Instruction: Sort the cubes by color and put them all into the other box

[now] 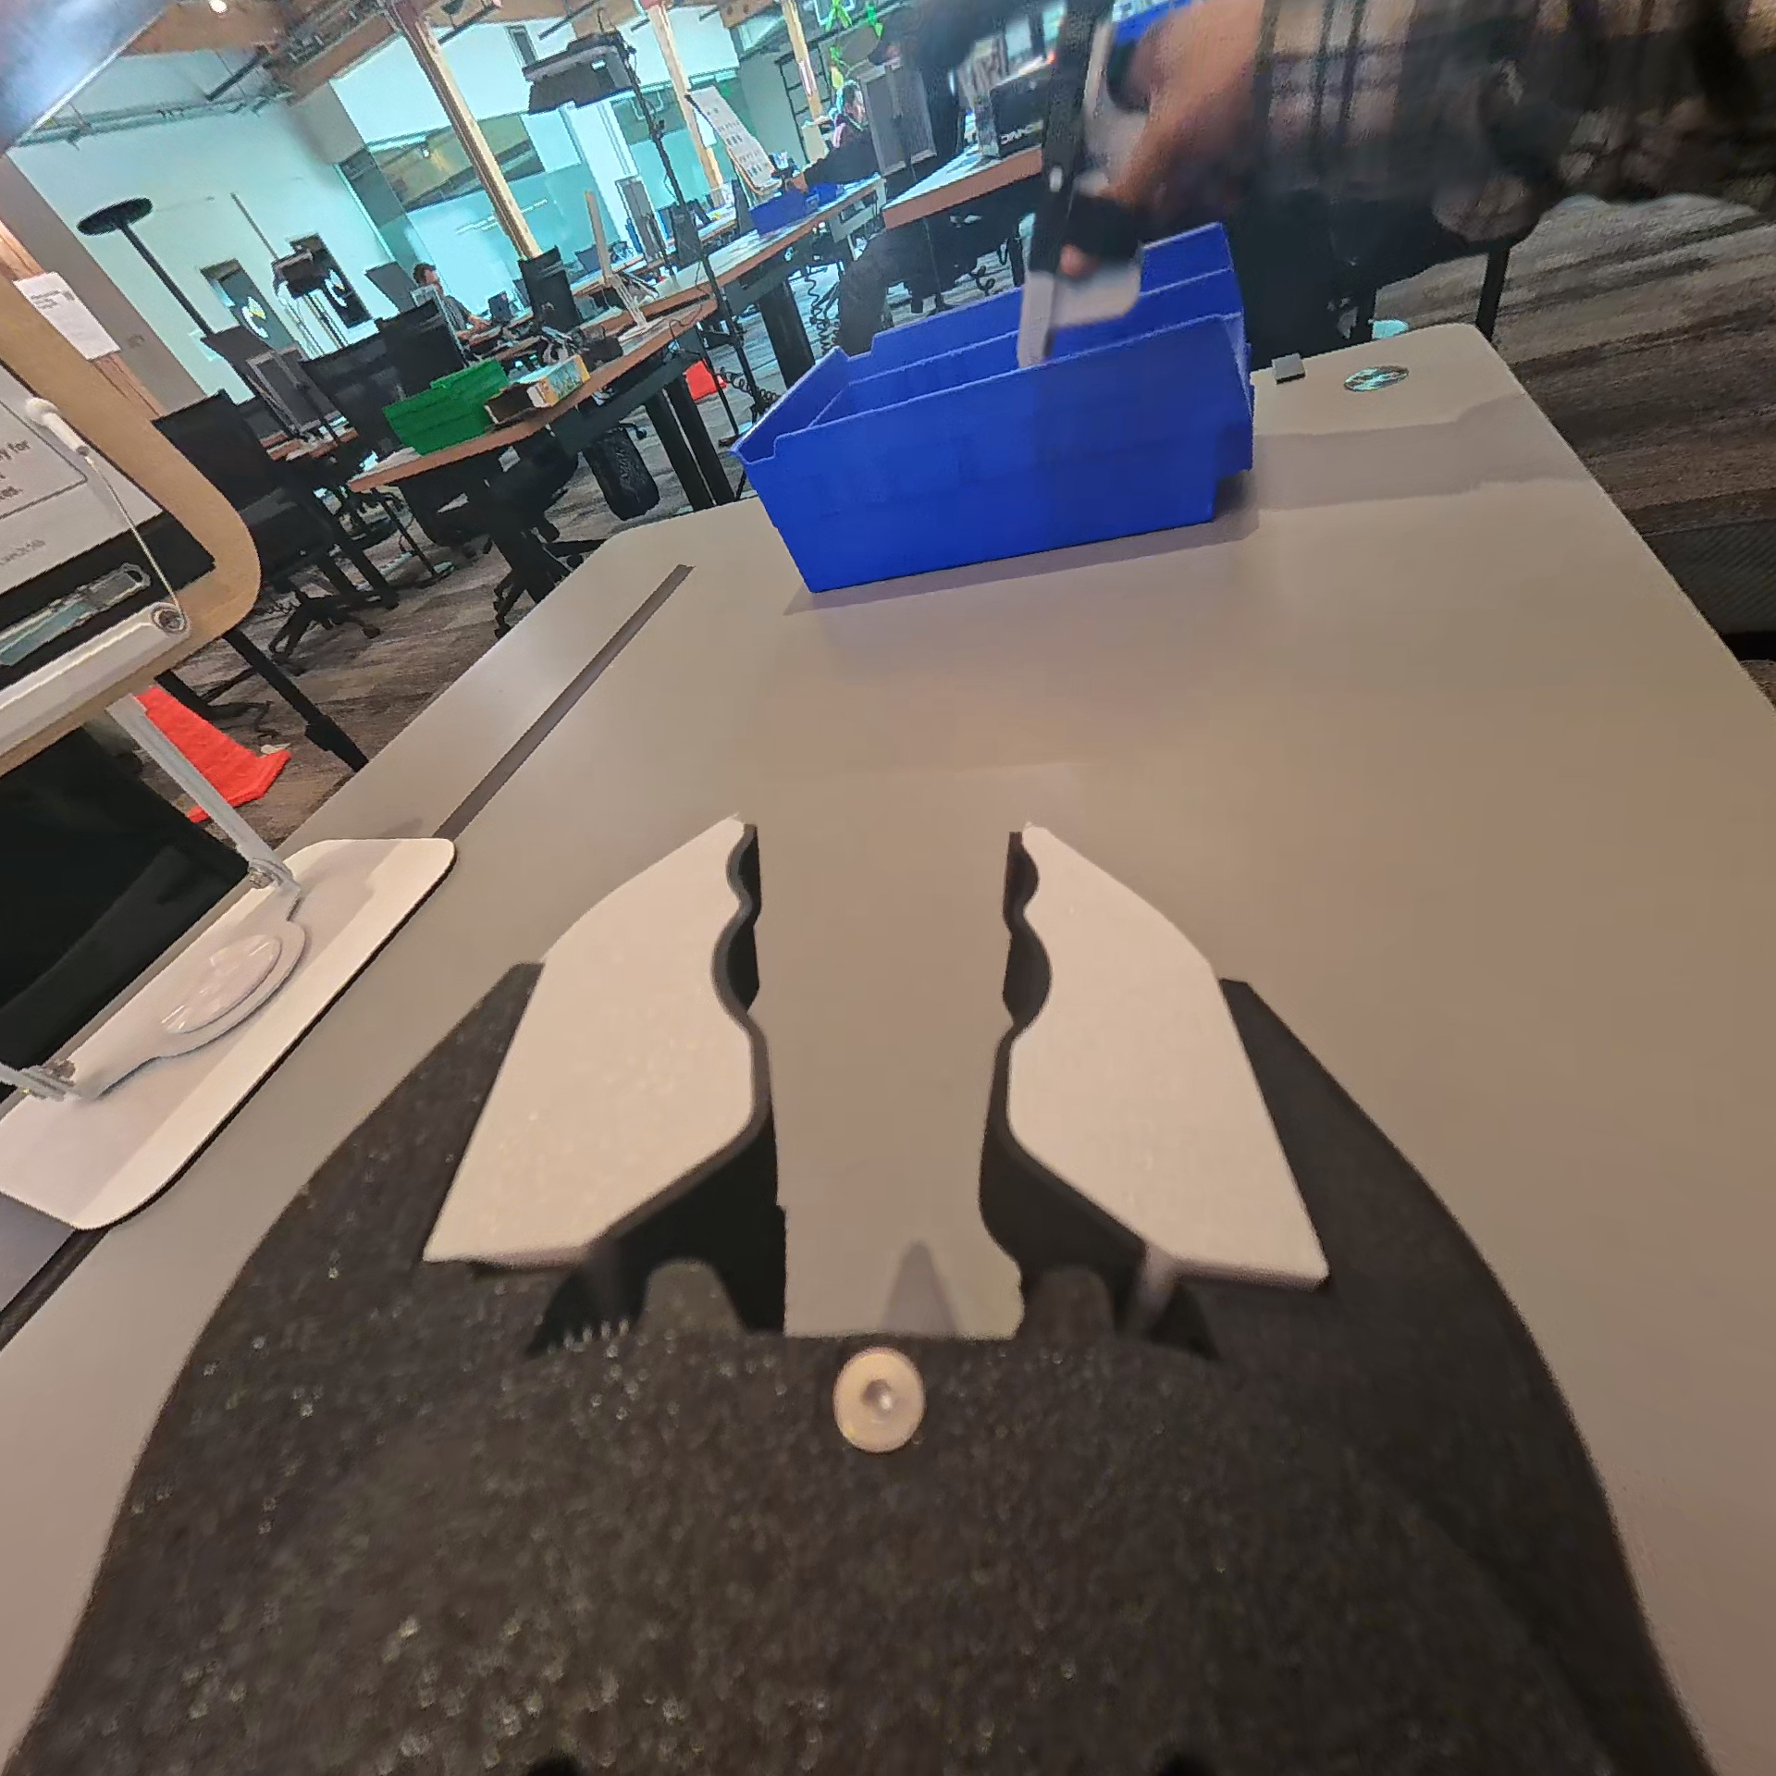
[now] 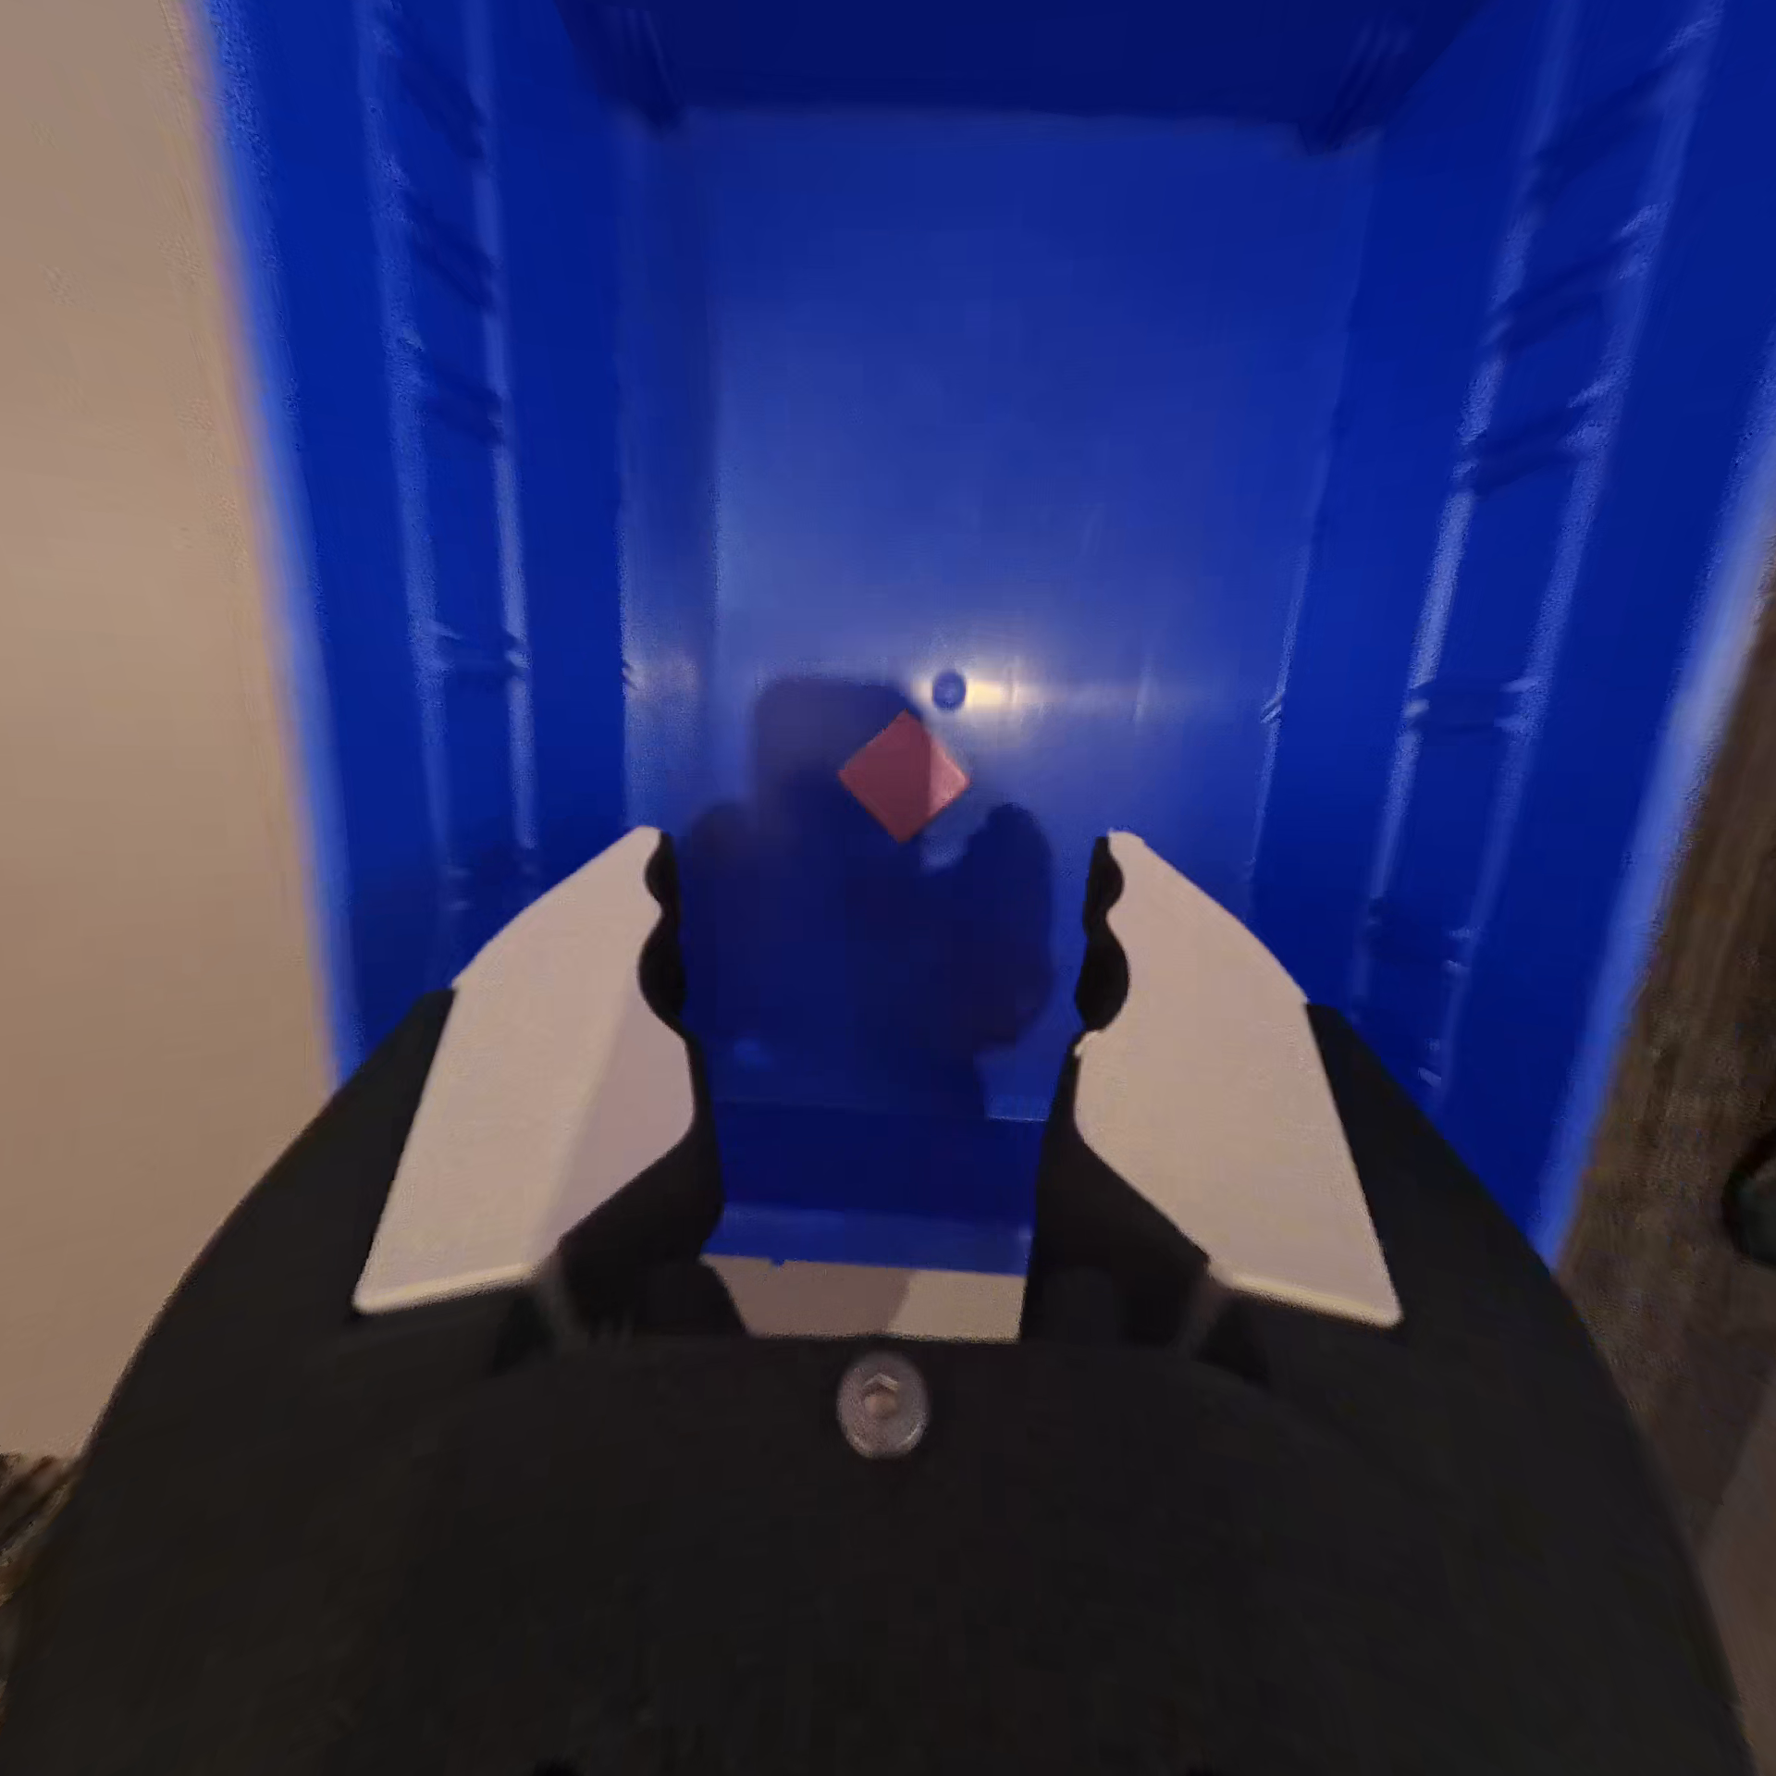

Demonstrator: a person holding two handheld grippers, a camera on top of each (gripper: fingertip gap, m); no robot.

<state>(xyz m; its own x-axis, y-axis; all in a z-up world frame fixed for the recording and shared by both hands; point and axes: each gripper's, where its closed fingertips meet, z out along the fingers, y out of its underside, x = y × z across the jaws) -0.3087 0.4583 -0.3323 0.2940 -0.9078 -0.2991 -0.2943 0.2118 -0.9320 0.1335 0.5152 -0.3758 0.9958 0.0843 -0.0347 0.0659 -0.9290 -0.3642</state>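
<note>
My right gripper (image 2: 882, 846) is open and empty, pointing down into a blue box (image 2: 432, 577). A small red cube (image 2: 901, 775) lies on the box floor just ahead of the fingertips, turned like a diamond. In the left wrist view two blue boxes (image 1: 1009, 461) stand side by side at the far end of the grey table (image 1: 1249, 817), and the right gripper (image 1: 1043, 317) reaches down into the farther one, held by a hand. My left gripper (image 1: 882, 846) is open and empty, low over the bare table, well short of the boxes. No other cubes show.
A white stand base (image 1: 221, 1019) with a tilted holder sits at the table's left edge. A dark groove (image 1: 577, 692) runs along the left of the table. Desks, chairs and an orange cone (image 1: 216, 759) stand on the floor beyond.
</note>
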